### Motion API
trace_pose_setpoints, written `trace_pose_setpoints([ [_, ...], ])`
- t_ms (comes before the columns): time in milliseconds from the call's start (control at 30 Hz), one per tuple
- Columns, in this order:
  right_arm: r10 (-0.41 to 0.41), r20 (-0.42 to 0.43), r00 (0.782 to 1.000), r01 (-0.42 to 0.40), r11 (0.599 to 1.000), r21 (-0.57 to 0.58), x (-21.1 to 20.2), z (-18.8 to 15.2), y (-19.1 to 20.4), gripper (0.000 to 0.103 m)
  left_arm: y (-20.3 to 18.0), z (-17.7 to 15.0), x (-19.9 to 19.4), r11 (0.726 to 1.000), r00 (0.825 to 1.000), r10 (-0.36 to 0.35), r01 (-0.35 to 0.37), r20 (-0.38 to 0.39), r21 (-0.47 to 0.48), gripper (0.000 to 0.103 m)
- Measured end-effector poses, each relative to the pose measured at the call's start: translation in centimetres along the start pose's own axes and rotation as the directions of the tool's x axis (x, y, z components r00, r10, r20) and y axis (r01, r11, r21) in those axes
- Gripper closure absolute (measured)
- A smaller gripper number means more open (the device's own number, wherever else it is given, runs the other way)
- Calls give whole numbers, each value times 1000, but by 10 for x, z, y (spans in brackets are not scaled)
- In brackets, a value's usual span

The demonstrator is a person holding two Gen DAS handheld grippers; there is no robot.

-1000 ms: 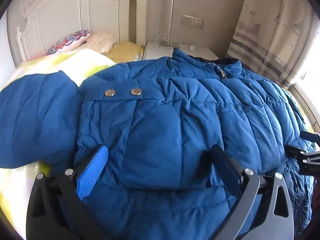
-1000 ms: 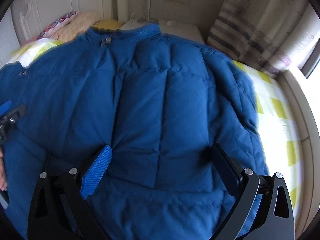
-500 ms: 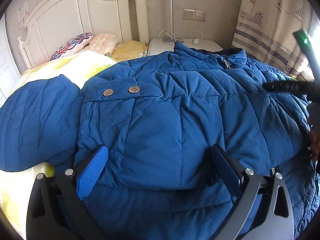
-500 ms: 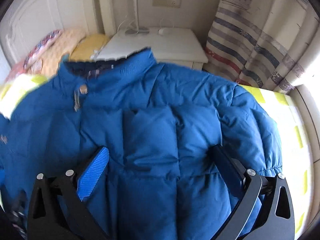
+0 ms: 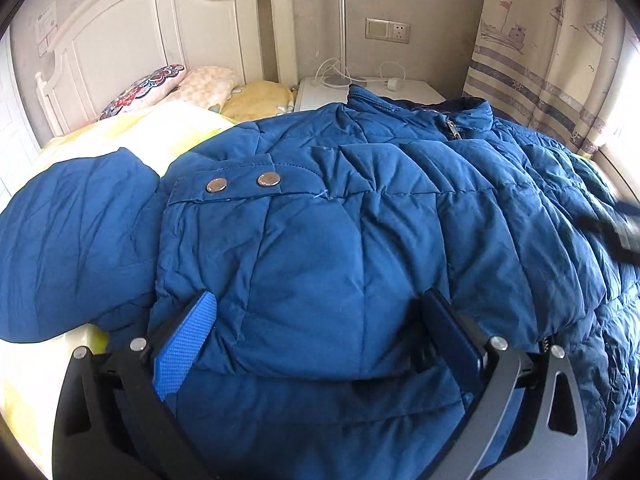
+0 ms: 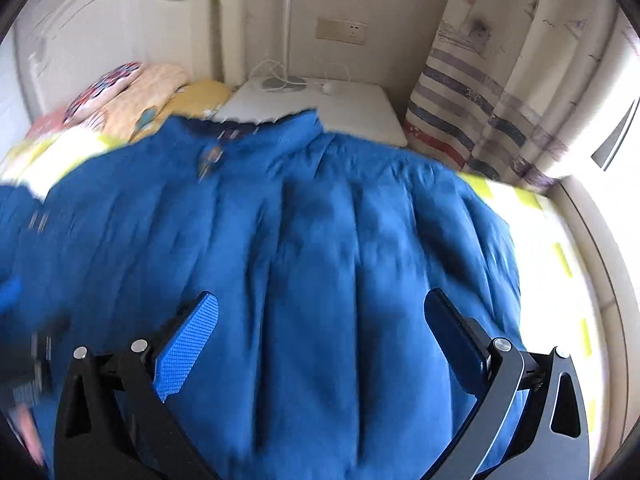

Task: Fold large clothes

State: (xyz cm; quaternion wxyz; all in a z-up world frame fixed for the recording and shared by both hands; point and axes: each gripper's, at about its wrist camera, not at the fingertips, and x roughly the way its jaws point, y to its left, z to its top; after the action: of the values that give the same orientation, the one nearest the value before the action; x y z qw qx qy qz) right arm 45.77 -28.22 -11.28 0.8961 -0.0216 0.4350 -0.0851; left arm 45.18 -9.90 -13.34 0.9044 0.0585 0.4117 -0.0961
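A large blue puffer jacket (image 5: 360, 208) lies spread on the bed, collar toward the headboard, with a snap-button cuff folded over its front and a sleeve lying to the left. My left gripper (image 5: 320, 324) is open, its fingers straddling the puffy lower part of the jacket. My right gripper (image 6: 320, 320) is open above the jacket (image 6: 340, 240), holding nothing; this view is motion-blurred. The right gripper shows as a dark blur at the right edge of the left wrist view (image 5: 616, 232).
A yellow-green checked bedsheet (image 5: 132, 132) covers the bed. Pillows (image 5: 192, 88) lie by the white headboard (image 5: 140, 40). A white nightstand (image 6: 320, 104) with a lamp pole stands behind the collar. A striped curtain (image 6: 500, 100) hangs at the right, by the bed's right edge.
The right gripper swung back and up over the jacket, its view now blurred. The left gripper lifted slightly and stays open over the jacket.
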Motion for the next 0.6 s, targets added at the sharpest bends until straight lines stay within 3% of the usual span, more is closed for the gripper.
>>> trace_pose_setpoints([
  [100,12,-27,1000,-13,1000,-14,-2,-35,-6,4,-1,0,0,1000,1000,3,-3,-3,7,2],
  [200,43,-33,999,-41,998,40,-10,-48,-19,4,-3,-1,0,1000,1000,13,-13,-11,24,2],
  [300,56,2,998,-56,993,108,-30,-57,-29,4,-3,-11,-14,994,999,-4,9,-39,113,2],
  [367,25,-9,1000,-24,995,93,-31,-68,-27,4,17,-27,-35,997,998,-58,58,-14,59,2],
  [400,11,-39,999,-8,996,84,-26,-76,-26,4,34,-36,-49,996,995,-93,93,19,13,2],
  [467,37,-20,999,-34,993,114,-26,-82,-30,4,74,-53,-78,986,984,-142,150,107,-77,2],
  [533,43,-27,999,-39,991,124,-25,-82,-30,4,124,-68,-103,972,976,-112,147,185,-186,2],
  [600,32,-33,999,-27,992,122,-23,-82,-28,4,185,-80,-120,937,978,-49,116,205,-331,2],
])
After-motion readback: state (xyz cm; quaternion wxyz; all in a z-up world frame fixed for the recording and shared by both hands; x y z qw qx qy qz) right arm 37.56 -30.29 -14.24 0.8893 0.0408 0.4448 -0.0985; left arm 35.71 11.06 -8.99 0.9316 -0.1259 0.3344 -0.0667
